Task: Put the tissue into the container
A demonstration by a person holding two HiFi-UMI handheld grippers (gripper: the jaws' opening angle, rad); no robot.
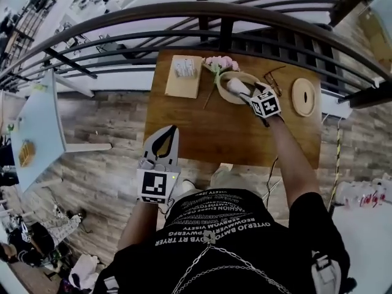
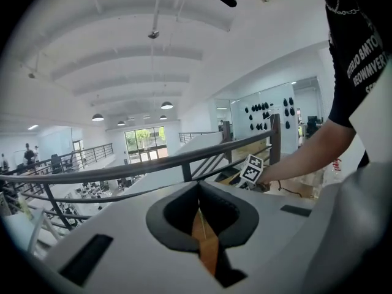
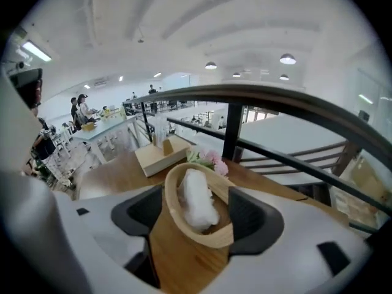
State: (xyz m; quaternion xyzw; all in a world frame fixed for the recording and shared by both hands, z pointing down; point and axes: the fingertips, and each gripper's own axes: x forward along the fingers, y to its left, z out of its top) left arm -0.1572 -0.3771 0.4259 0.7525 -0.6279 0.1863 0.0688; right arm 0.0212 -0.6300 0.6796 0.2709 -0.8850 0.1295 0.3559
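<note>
A white crumpled tissue (image 3: 195,196) lies inside a shallow wooden bowl (image 3: 214,237) on the wooden table (image 1: 202,133). My right gripper (image 3: 197,214) is open, its jaws standing on either side of the bowl without touching the tissue. In the head view the right gripper (image 1: 247,92) reaches over the bowl (image 1: 244,76) at the back of the table, where the tissue (image 1: 235,85) shows white. My left gripper (image 1: 168,131) hovers at the table's front edge, shut and holding nothing. Its own view shows the left gripper (image 2: 199,216) pointing over the railing.
A wooden tissue box (image 1: 184,75) sits at the back left, pink flowers (image 1: 220,62) beside the bowl. Glasses (image 1: 274,80) and a round wooden lid (image 1: 303,97) lie at the right. A dark metal railing (image 1: 202,18) runs behind the table.
</note>
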